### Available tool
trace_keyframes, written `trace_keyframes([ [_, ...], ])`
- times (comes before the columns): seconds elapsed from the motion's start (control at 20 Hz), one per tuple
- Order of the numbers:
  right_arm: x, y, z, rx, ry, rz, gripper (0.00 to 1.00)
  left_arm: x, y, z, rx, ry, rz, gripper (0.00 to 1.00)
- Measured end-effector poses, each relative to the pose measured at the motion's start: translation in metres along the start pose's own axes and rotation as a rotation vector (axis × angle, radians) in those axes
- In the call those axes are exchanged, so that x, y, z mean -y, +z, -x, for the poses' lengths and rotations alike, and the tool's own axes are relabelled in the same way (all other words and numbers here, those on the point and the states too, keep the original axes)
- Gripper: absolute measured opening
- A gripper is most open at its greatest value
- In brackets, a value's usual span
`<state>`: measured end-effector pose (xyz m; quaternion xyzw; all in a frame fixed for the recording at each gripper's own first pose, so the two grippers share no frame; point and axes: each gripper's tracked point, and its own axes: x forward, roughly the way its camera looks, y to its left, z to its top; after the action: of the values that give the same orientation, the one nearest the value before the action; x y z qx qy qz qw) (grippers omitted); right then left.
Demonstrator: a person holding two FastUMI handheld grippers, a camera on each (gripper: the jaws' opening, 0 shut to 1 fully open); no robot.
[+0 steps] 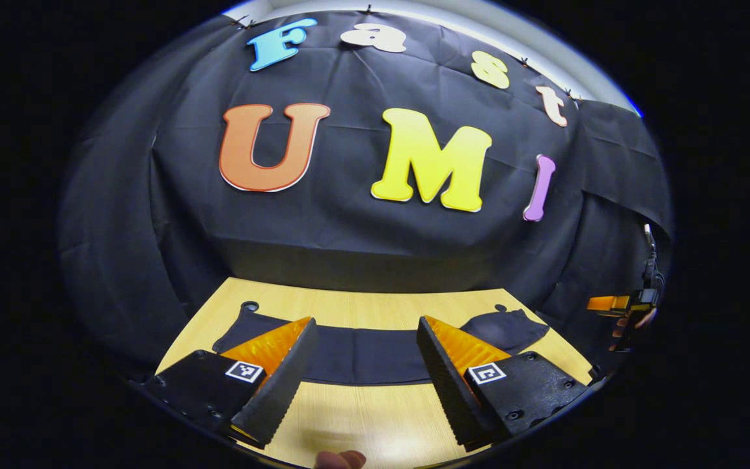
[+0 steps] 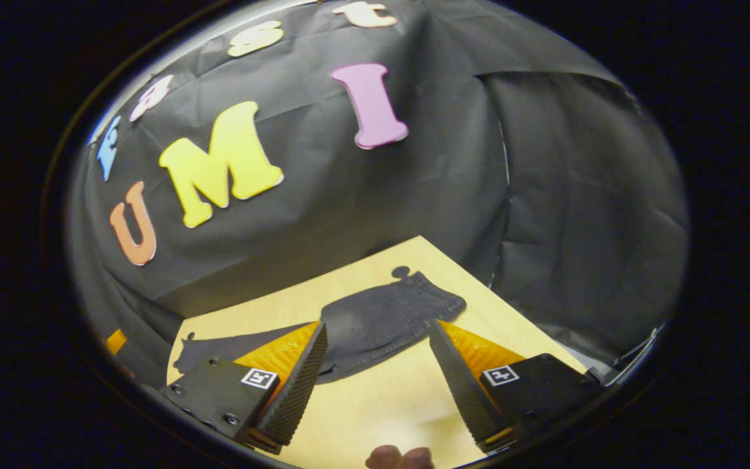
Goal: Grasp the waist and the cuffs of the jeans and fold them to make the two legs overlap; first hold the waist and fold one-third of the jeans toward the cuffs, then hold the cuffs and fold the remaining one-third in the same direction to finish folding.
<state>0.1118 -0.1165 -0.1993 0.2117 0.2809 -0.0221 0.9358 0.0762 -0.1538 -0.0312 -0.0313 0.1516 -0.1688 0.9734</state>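
Dark jeans (image 1: pixel 362 355) lie flat in a long strip across the wooden table (image 1: pixel 362 417). In the left gripper view the wide waist (image 1: pixel 508 329) is at the right and the cuffs (image 1: pixel 245 326) at the left. My left gripper (image 1: pixel 366 322) hovers open above the table's near side, over the legs' middle, holding nothing. In the right gripper view the jeans (image 2: pixel 394 306) show their waist (image 2: pixel 430 293) at the far right. My right gripper (image 2: pixel 378 326) is open, short of the waist end, touching nothing.
Black cloth walls close the table on the back and both sides. The right gripper with a hand (image 1: pixel 629 309) shows at the far right of the left gripper view. Bare wood (image 2: pixel 375 404) lies between the jeans and the near edge. A fingertip (image 2: pixel 398 457) sits at the bottom edge.
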Motion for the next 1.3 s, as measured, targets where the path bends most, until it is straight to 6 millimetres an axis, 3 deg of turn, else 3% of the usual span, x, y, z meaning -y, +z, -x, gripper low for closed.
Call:
trace_keyframes([
  [0.2, 0.042, -0.010, -0.064, -0.052, -0.061, -0.080, 0.98, 0.020, -0.015, -0.006, -0.053, -0.003, 0.045, 0.98],
  [0.4, 0.081, -0.031, -0.150, -0.134, -0.102, -0.240, 0.99, 0.033, -0.053, -0.021, -0.170, 0.026, 0.169, 0.98],
  [0.5, 0.104, -0.039, -0.188, -0.158, -0.155, -0.278, 0.99, 0.036, -0.063, -0.027, -0.213, 0.055, 0.205, 0.99],
  [0.65, 0.124, -0.049, -0.229, -0.188, -0.210, -0.321, 0.99, 0.031, -0.067, -0.033, -0.234, 0.099, 0.190, 0.98],
  [0.8, 0.130, -0.051, -0.251, -0.195, -0.236, -0.287, 0.98, 0.023, -0.071, -0.035, -0.261, 0.135, 0.183, 0.98],
  [0.85, 0.127, -0.050, -0.257, -0.196, -0.232, -0.280, 0.94, 0.022, -0.071, -0.034, -0.262, 0.148, 0.182, 0.98],
  [1.1, 0.120, -0.052, -0.276, -0.177, -0.256, -0.165, 0.99, 0.015, -0.073, -0.025, -0.262, 0.180, 0.188, 0.99],
  [1.15, 0.121, -0.055, -0.279, -0.179, -0.261, -0.129, 0.90, 0.013, -0.073, -0.023, -0.260, 0.186, 0.191, 0.99],
  [1.2, 0.116, -0.054, -0.280, -0.175, -0.238, -0.110, 0.88, 0.010, -0.074, -0.021, -0.258, 0.195, 0.193, 0.99],
  [1.3, 0.113, -0.054, -0.282, -0.184, -0.214, -0.114, 0.69, 0.003, -0.075, -0.014, -0.255, 0.212, 0.202, 0.99],
])
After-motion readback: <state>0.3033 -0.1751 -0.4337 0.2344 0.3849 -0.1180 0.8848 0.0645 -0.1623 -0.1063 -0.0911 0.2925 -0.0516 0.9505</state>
